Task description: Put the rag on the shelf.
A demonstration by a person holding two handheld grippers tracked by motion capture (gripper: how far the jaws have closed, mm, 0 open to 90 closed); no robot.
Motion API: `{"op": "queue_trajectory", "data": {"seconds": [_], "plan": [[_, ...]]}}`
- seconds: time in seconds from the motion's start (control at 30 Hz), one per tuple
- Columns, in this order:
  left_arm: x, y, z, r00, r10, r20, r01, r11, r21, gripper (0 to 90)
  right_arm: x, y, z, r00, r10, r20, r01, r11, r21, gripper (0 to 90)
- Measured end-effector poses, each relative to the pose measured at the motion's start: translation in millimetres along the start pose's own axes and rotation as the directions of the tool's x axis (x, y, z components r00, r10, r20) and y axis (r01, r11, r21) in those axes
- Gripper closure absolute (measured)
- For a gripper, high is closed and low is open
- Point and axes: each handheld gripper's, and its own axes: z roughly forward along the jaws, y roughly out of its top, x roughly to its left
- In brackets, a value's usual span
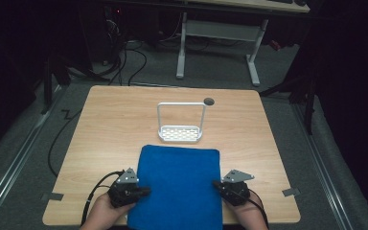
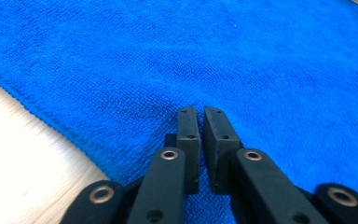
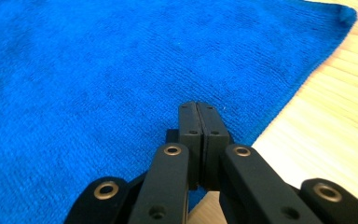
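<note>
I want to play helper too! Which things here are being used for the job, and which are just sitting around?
Being used:
- blue towel, flat on the table's near edge
- left gripper, at the towel's left edge, fingers almost together
- right gripper, at the towel's right edge, fingers pressed together

Just sitting around:
- white rack, beyond the towel
- dark round hole in the table

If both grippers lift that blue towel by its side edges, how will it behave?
The blue towel looks like soft terry lying flat on the table, so it would probably sag in the middle rather than stay stiff. Its looped pile suggests the left gripper and right gripper won't slip much. It seems light, and pushing it would likely bunch it up.
</note>
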Motion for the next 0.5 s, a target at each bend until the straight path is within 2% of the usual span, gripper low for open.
{"op": "queue_trajectory", "data": {"seconds": [0.07,0.2,0.37,0.5], "plan": [[-3.0,1.3,3.2,1.0,0.008,-0.005,-0.008,0.9999,-0.011,82.7,-6.8,-0.7,-0.9,0.9997,0.012,0.02,-0.012,1.0,0.001,90.0],[-4.6,1.8,4.3,0.9999,0.013,-0.007,-0.013,0.9998,-0.013,81.8,-11.7,0.4,0.7,0.9992,0.013,0.038,-0.013,1.0,-0.005,90.0],[-3.1,1.3,4.0,0.9999,-0.002,0.011,0.002,0.9998,-0.017,79.4,-20.3,4.1,5.4,0.9984,0.028,0.049,-0.027,1.0,-0.014,90.0],[-1.6,0.5,1.1,0.9999,-0.011,-0.013,0.01,0.9991,-0.041,72.4,-21.7,5.9,7.6,0.9982,0.034,0.05,-0.033,0.999,-0.017,89.0]]}}
